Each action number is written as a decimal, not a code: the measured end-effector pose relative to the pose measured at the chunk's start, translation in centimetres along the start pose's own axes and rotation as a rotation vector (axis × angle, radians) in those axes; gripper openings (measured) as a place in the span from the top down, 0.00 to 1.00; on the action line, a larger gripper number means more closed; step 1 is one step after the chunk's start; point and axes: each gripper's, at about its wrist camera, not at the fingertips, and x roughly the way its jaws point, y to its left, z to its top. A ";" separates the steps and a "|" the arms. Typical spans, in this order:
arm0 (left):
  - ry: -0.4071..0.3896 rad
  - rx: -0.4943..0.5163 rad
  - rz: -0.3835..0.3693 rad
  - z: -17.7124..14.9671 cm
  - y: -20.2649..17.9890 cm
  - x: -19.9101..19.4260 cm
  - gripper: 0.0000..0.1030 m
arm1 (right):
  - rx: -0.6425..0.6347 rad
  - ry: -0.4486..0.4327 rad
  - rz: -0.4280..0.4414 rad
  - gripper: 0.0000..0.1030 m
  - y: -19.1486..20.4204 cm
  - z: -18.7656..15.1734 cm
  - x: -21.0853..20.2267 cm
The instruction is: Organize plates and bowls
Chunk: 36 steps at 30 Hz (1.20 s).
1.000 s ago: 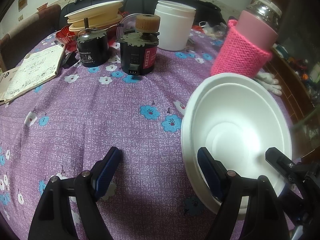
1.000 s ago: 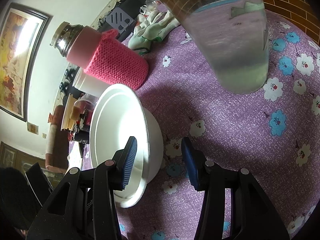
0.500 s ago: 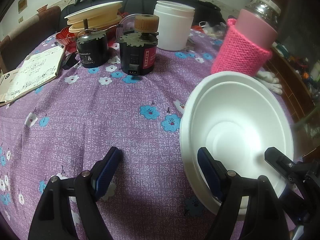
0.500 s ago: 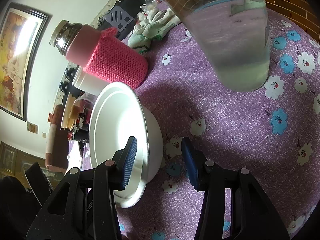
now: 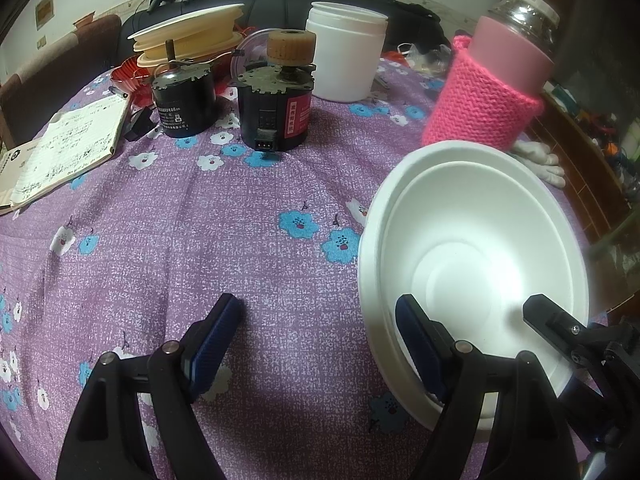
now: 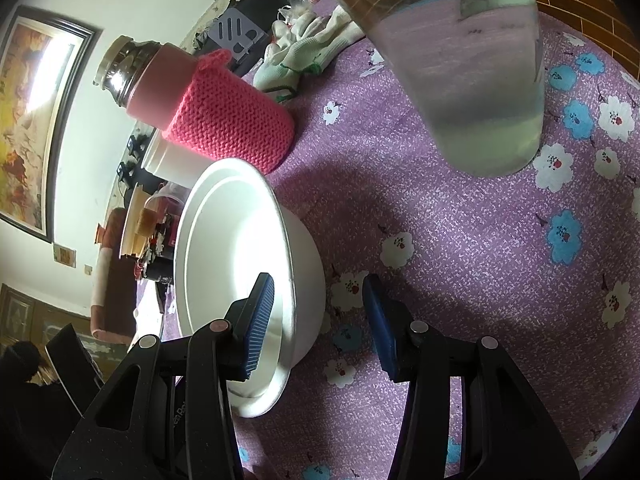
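Note:
A white foam bowl [image 5: 472, 256] sits on the purple flowered tablecloth [image 5: 200, 248], with a second one nested inside it; it also shows in the right wrist view [image 6: 236, 248]. My left gripper [image 5: 320, 340] is open, its right finger inside the bowl's near rim and its left finger over the cloth. My right gripper [image 6: 318, 320] is open and straddles the bowl's rim, one finger inside and one outside. A stack of cream plates [image 5: 188, 40] stands at the far left back.
A pink knit-sleeved flask [image 5: 492, 88], a white jar [image 5: 344, 56], two black motors [image 5: 276, 108], a notebook [image 5: 68, 152] and white gloves [image 5: 540, 160] stand around the bowl. A large glass jar of water [image 6: 472, 64] is close on the right.
The bowl has shifted slightly left and tilted a little between the grippers. Both grippers stay open in nearly the same places.

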 end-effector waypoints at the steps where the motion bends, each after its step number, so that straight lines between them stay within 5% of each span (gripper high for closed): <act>1: 0.000 0.000 0.000 0.0 0.0 0.0 0.21 | -0.001 -0.001 -0.001 0.55 0.0 0.0 0.0; 36: -0.003 0.010 0.006 -0.2 0.1 0.1 0.21 | -0.002 0.002 -0.001 0.55 0.0 0.1 0.1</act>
